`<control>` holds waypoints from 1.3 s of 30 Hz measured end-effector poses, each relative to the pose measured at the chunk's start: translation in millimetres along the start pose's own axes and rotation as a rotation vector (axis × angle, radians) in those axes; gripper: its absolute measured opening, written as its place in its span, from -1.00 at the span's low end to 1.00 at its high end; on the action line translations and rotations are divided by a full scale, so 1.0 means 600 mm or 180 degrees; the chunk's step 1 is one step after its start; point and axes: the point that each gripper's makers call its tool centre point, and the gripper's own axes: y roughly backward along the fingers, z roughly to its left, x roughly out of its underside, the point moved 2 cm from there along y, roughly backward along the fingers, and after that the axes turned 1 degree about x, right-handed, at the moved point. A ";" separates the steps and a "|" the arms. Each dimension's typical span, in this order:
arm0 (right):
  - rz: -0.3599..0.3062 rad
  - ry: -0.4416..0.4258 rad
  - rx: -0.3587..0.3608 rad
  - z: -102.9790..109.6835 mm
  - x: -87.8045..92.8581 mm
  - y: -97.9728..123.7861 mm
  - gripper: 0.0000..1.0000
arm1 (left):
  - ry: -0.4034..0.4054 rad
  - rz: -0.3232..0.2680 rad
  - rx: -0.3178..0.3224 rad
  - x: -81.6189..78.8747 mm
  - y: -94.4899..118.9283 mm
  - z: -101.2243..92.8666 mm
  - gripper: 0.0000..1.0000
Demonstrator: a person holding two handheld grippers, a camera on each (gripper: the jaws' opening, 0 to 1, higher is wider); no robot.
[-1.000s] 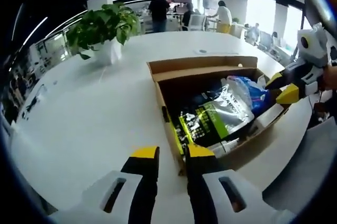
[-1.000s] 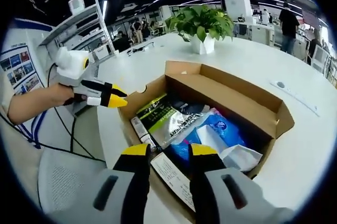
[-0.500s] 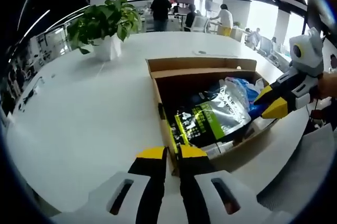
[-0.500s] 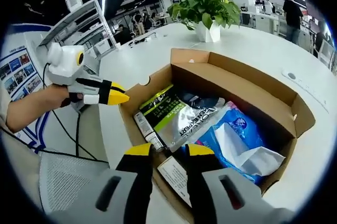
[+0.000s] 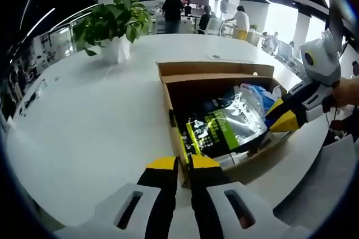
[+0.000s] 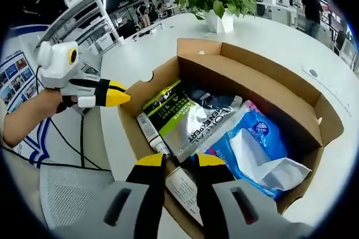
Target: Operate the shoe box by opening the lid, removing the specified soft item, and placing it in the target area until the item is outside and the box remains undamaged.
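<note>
- Looking along the left gripper [image 5: 178, 163] in the left gripper view: its yellow-tipped jaws stand almost together, a thin slit between them, holding nothing, right at the near corner of the shoe box [image 5: 216, 69].
- The box sits open on the white table [image 5: 95, 110]. Inside lie a silver and green pouch [image 5: 224, 124] and a blue soft pack [image 5: 263, 96], the pack toward the far side.
- The right gripper [image 5: 282, 121] comes in from the right, tip over the box's rim beside the blue pack; I cannot tell here how far its jaws are parted.
- Judgement: the lid is open, so the step is the pick. Steady the box wall lightly and do not crush the cardboard.
- Looking along the right gripper [image 6: 179, 161] in the right gripper view: jaws part by a narrow gap, empty, above the box's near wall.
- This view shows what the other hides: a crumpled white paper [image 6: 255, 157] on the blue pack [image 6: 247, 132] and a small tube [image 6: 150, 132] beside the pouch [image 6: 188, 118].
- The left gripper [image 6: 115, 92] hovers just outside the box, tips together.
- Judgement: pinch the soft item by a loose fold and lift it straight out.
</note>
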 end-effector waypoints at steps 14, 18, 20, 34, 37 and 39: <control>0.0040 -0.0169 -0.0002 -0.002 0.000 -0.005 -0.70 | 0.0001 0.0004 -0.0010 0.001 -0.001 0.000 -0.90; 0.0022 -0.0193 -0.0014 0.000 0.000 -0.002 -0.70 | -0.0019 0.0011 -0.0021 0.001 -0.001 0.000 -0.91; 0.0014 -0.0197 -0.0008 0.001 -0.001 0.000 -0.71 | -0.0022 0.0016 -0.0021 0.001 -0.001 0.000 -0.91; -0.0047 -0.0222 -0.0019 0.003 -0.004 0.009 -0.73 | -0.0025 0.0022 -0.0016 0.001 0.000 -0.001 -0.90; -0.0077 -0.0216 -0.0024 0.006 -0.007 0.011 -0.76 | -0.0026 0.0026 -0.0015 0.001 0.000 -0.002 -0.90; -0.0092 -0.0206 -0.0036 0.007 -0.009 0.010 -0.74 | -0.0032 0.0028 -0.0017 0.001 0.000 -0.002 -0.90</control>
